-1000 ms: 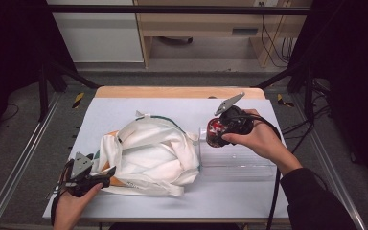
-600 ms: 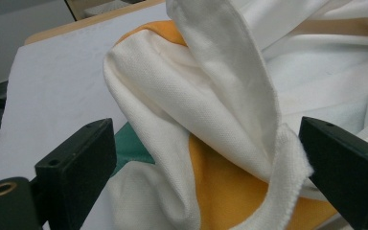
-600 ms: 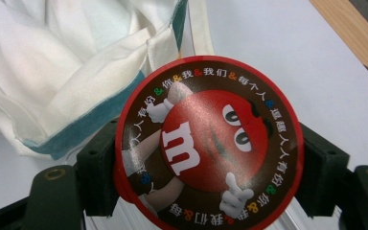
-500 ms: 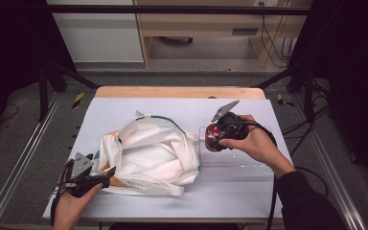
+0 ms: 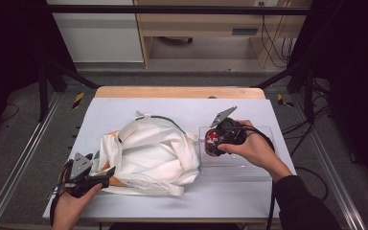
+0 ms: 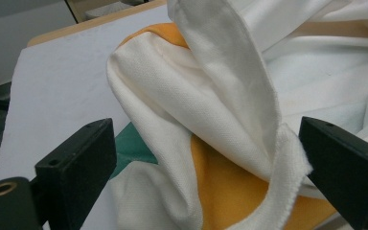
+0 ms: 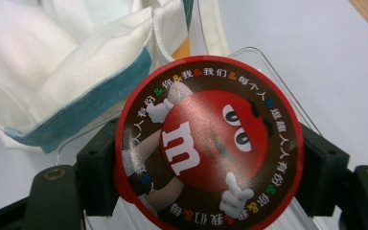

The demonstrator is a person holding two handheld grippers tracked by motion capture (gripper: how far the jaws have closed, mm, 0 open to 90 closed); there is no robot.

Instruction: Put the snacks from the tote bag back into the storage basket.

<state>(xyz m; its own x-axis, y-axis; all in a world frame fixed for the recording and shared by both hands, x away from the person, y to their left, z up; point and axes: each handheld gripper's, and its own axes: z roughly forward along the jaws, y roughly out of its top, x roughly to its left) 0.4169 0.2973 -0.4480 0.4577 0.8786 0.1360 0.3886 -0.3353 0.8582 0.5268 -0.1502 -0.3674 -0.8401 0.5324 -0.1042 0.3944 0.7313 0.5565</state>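
The right claw (image 7: 211,191) is pinching a round red candy tin (image 7: 206,143) between its jaws, held just above the clear plastic tray (image 5: 263,165) and beside the white cloth bag (image 5: 148,153), so the pick-up looks done. The left claw (image 6: 206,158) is spread wide around a fold of the bag's rim at the near corner, not yet closed on it. Judging from this, opening the bag and getting the tin inside remain.

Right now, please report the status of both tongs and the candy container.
Left tongs open around bag edge. Right tongs shut on candy container, above clear tray. Nothing blocking.
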